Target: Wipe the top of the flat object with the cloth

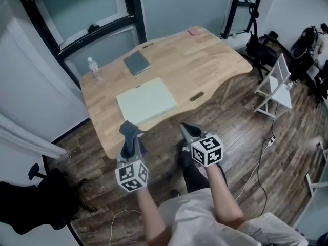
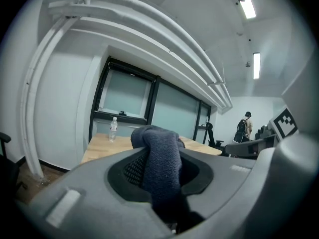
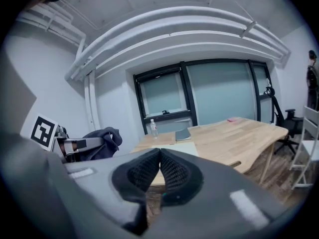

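The left gripper is clamped on a dark blue cloth, a soft bunch spilling past its tips. The right gripper is closed, tips touching, holding nothing. Both hang off the wooden table's near edge. The pale flat board lies on the table by that edge. It looks stiff and light and may slide, so steady its rim.

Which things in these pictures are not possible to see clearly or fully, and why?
- Pink item, head view: too small to identify.
- Pale flat object, right gripper view: near edge hidden behind the right gripper.
- Cloth, left gripper view: lower end hidden inside the left gripper.
- Bottle, head view: label too small to read.
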Tool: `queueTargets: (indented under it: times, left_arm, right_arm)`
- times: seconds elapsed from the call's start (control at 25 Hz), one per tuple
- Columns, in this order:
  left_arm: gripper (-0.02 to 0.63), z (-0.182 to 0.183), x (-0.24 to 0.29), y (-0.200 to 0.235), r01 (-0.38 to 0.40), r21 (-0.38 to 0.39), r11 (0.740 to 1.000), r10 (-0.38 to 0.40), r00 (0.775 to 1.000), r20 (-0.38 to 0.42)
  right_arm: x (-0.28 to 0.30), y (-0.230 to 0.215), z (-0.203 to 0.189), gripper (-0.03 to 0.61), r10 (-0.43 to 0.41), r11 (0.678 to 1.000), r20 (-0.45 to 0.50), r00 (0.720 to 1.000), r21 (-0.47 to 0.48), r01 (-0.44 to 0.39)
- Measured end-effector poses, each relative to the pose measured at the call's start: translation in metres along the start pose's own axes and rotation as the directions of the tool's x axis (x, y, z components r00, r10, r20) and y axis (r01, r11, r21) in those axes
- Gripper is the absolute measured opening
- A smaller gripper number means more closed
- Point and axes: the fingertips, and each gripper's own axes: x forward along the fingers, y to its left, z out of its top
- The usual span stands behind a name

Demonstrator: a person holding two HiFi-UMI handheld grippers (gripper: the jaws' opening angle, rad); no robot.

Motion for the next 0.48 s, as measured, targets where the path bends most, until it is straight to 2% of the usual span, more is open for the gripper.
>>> queueTargets:
  times: [0.24, 0.48]
  left_arm:
    - [0.101, 0.045, 0.037, 0.044, -0.097, 0.005, 0.995, 0.096, 0.994, 0.05]
    - [0.102, 0.046, 0.094, 0.07, -0.161, -0.006, 0.987, 0.161, 0.987, -0.005]
  right_arm:
    - [0.073, -0.002, 0.046, 0.0, 0.083, 0.997, 0.033, 0.996, -0.003, -0.083]
    - [0.141, -0.018, 0.063, 0.0, 0.16, 0.987, -0.017, 0.987, -0.021, -0.161]
